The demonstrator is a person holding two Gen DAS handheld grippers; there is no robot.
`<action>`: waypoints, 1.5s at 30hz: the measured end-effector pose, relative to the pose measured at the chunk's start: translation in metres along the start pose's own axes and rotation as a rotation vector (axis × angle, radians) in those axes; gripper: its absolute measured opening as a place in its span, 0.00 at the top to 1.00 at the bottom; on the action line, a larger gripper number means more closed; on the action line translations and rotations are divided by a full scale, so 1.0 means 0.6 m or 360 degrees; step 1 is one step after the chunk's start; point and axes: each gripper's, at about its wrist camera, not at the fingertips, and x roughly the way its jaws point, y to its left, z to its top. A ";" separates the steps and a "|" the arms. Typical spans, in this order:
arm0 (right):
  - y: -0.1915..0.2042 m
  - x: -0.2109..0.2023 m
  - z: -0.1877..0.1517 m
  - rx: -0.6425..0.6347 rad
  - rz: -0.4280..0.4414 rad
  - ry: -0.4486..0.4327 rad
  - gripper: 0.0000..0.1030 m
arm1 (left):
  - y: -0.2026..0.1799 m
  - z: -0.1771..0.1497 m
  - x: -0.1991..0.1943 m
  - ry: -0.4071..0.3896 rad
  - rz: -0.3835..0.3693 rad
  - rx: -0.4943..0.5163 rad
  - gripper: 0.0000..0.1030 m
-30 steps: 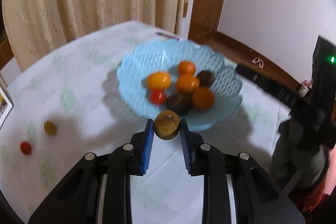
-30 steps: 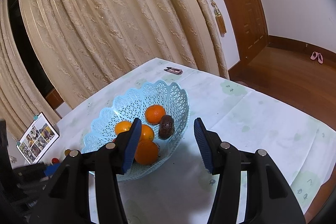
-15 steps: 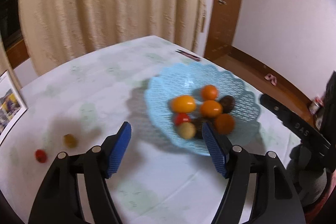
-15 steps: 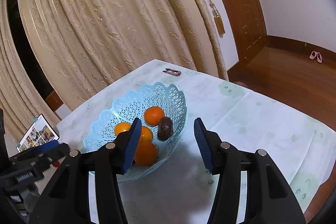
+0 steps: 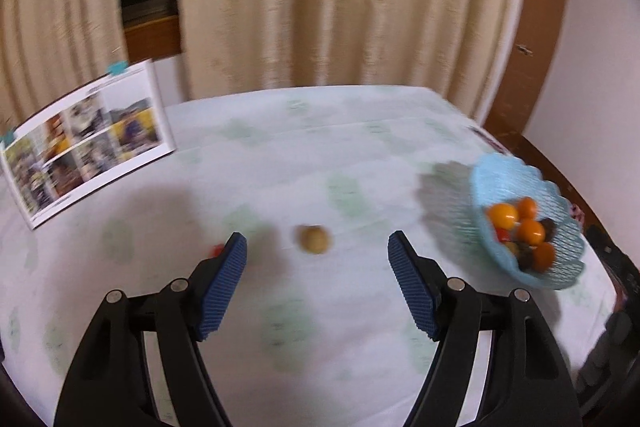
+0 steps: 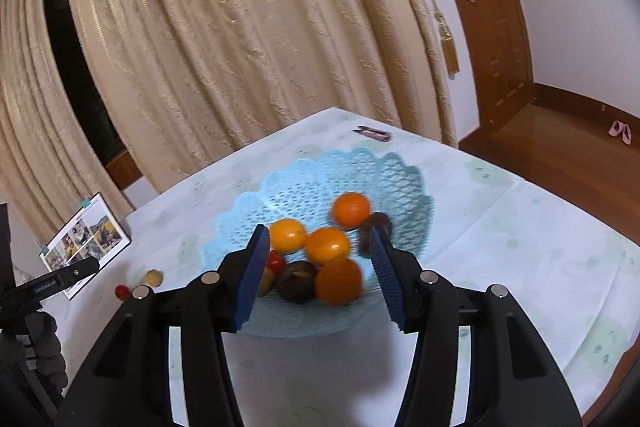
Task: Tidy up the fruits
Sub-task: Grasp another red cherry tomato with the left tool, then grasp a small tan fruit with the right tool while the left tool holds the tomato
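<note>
left wrist: left gripper (image 5: 317, 255) spread wide, empty, over tablecloth (image 5: 280, 167); yellowish fruit (image 5: 314, 238) between the fingers' line, cherry tomato (image 5: 217, 249) beside left finger, blue basket (image 5: 560, 227) far right.
right wrist: right gripper (image 6: 316, 255) wide apart, empty, above basket's oranges (image 6: 327, 245).

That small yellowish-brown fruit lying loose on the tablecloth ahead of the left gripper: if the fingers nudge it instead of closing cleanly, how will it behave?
The yellowish-brown fruit looks round and small, so a nudge would probably roll it across the flat tablecloth. It sits well inside the wide-open left gripper, so closing evenly should catch it. Firmness cannot be judged; the picture is blurred.
</note>
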 end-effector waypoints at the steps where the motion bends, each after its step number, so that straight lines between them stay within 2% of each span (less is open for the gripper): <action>1: 0.008 0.002 -0.001 -0.0012 0.0011 0.0006 0.48 | 0.012 -0.002 0.000 0.0006 0.0020 -0.0018 0.29; 5: 0.035 0.011 -0.006 -0.0048 0.0055 0.0035 0.48 | 0.053 -0.010 0.015 0.0044 0.0090 -0.0064 0.31; 11: 0.084 0.020 -0.018 -0.0133 0.0128 0.0081 0.48 | 0.067 -0.031 0.065 0.0131 0.0147 -0.0018 0.38; 17: 0.115 0.029 -0.028 -0.0204 0.0174 0.0126 0.48 | 0.078 -0.039 0.110 0.0216 0.0153 -0.0011 0.45; 22: 0.143 0.039 -0.036 -0.0265 0.0208 0.0166 0.48 | 0.088 -0.035 0.131 0.0257 0.0166 -0.0033 0.62; 23: 0.151 0.042 -0.036 -0.0282 0.0217 0.0174 0.48 | 0.093 -0.036 0.135 0.0270 0.0158 -0.0051 0.70; 25: 0.165 0.045 -0.037 -0.0318 0.0231 0.0182 0.48 | 0.099 -0.036 0.135 0.0280 0.0134 -0.0088 0.72; 34: 0.255 0.089 -0.041 -0.0503 0.0367 0.0297 0.48 | 0.109 -0.010 0.082 0.0157 0.0098 -0.0138 0.72; 39: 0.315 0.148 -0.055 -0.0609 0.0461 0.0461 0.48 | 0.115 0.010 0.040 0.0065 0.0118 -0.0154 0.72; 45: 0.363 0.226 -0.076 -0.0659 0.0460 0.0598 0.48 | 0.121 0.024 0.010 0.0003 0.0131 -0.0167 0.72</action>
